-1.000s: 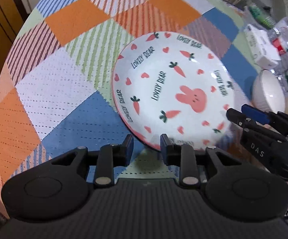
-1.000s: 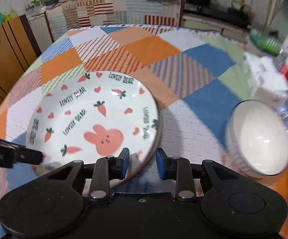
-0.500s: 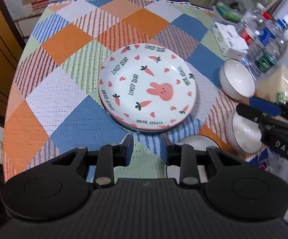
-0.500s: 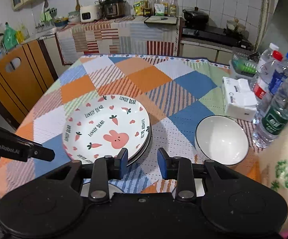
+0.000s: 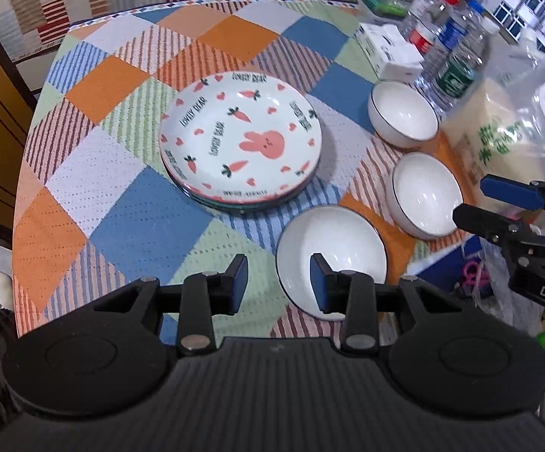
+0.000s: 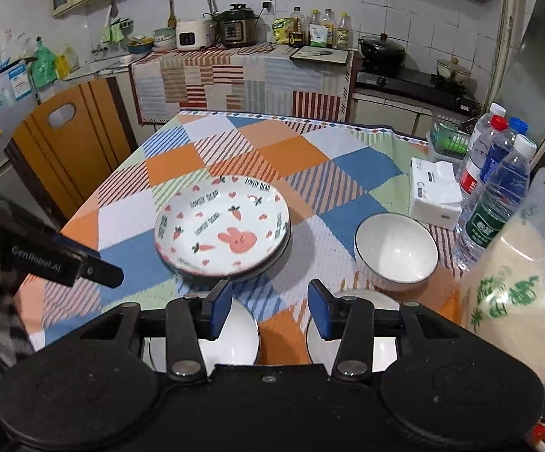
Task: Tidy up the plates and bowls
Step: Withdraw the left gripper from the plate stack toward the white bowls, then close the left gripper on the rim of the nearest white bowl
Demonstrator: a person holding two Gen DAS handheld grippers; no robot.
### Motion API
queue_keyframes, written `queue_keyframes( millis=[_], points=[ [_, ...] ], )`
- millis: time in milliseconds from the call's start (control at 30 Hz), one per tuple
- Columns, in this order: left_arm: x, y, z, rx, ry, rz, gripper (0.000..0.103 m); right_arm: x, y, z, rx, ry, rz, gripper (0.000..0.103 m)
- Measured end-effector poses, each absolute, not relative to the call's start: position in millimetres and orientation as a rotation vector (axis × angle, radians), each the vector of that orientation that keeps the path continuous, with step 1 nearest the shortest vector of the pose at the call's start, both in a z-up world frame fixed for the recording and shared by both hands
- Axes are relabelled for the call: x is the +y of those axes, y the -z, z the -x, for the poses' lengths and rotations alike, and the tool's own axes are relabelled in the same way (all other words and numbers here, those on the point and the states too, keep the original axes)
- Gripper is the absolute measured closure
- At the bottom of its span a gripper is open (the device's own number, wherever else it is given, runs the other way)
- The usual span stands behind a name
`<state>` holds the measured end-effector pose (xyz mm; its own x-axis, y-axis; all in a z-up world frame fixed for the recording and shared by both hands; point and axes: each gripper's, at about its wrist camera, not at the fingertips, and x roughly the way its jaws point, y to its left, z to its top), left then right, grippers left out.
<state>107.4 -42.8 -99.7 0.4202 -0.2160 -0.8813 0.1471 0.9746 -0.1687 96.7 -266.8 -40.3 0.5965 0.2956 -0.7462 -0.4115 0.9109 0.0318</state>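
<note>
A stack of plates topped by a bunny-and-carrot plate (image 5: 240, 143) (image 6: 222, 226) sits mid-table on the patchwork cloth. Three white bowls with dark rims stand to its right: a far one (image 5: 402, 115) (image 6: 396, 252), a middle one (image 5: 425, 194) (image 6: 363, 333) and a near one (image 5: 331, 258) (image 6: 227, 339). My left gripper (image 5: 278, 282) is open and empty, raised above the near bowl's left rim. My right gripper (image 6: 268, 310) is open and empty, raised above the two nearer bowls; it also shows in the left wrist view (image 5: 495, 207).
Water bottles (image 6: 498, 196), a tissue pack (image 6: 434, 196) and a big clear bag of rice (image 6: 525, 286) crowd the table's right edge. A wooden chair (image 6: 65, 139) stands at the left. A kitchen counter with appliances lies behind.
Both grippers have pulled back and up from the plate stack, leaving the bunny plate on top. All three bowls have come into view.
</note>
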Motion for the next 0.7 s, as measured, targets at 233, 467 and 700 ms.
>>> queue_keyframes(
  millis=[233, 467, 700],
  points=[
    [-55.0, 109.2, -92.3, 1.15, 0.233, 0.027, 0.061, -273.4, 48.1, -71.5, 0.869, -0.454, 0.218, 0.037],
    [-66.3, 119.3, -83.2, 1.168, 0.233, -0.002, 0.044, -271.0, 62.7, -51.7, 0.888, -0.519, 0.249, 0.029],
    [-72.5, 137.1, -87.9, 1.204, 0.223, -0.003, 0.037, -262.8, 91.0, -46.6, 0.917, -0.587, 0.243, 0.028]
  ],
)
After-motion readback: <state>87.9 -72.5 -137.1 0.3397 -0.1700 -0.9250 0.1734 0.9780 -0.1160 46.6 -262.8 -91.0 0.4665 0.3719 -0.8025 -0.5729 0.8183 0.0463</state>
